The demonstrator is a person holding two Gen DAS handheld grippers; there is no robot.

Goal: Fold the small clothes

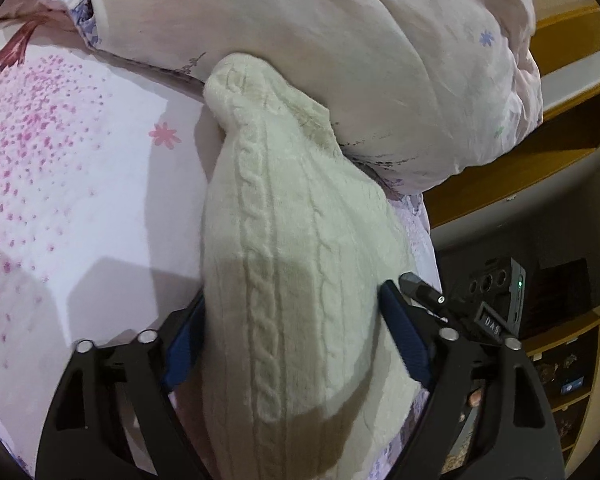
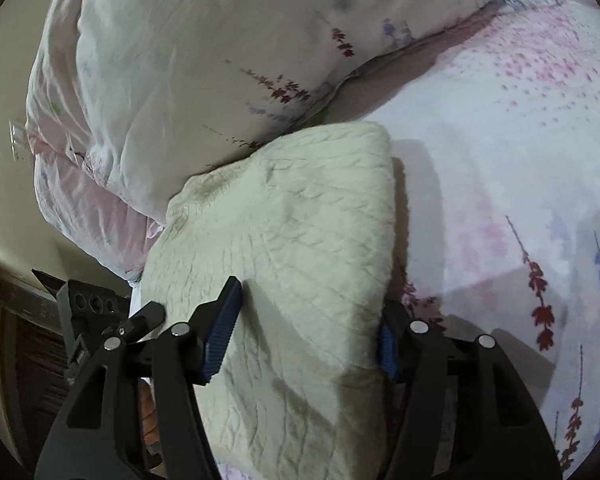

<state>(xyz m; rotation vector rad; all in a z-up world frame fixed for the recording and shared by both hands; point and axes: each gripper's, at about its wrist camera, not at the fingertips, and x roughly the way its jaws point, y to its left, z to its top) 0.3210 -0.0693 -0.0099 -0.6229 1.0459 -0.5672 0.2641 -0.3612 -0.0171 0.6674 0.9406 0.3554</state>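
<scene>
We have the cream cable-knit garment (image 1: 284, 248) between the blue-padded fingers of the left gripper (image 1: 292, 320), and the fingers stand wide apart, one at each side of the bundle. Whether the pads actually press the knit or only flank it, we cannot tell from here. The garment lies bunched on the bed, on the floral bedsheet (image 1: 60, 152), and its far end touches the pale quilt (image 1: 300, 24) heaped behind it.

From the right wrist view, the same knit (image 2: 292, 216) fills the gap of our right gripper (image 2: 304, 328), again with the fingers spread wide. The left pad (image 2: 220, 332) rests against the top of the fabric, and the right pad (image 2: 388, 352) is half hidden behind the garment's edge, so we cannot say that it clamps anything. The fabric's fold here looks blocky, with a squared corner near the quilt (image 2: 188, 40). The printed sheet (image 2: 520, 160) spreads to the right of it.

Past the bed's edge in the left view we see wooden shelving (image 1: 560, 152) and the other gripper's dark body (image 1: 496, 296).
</scene>
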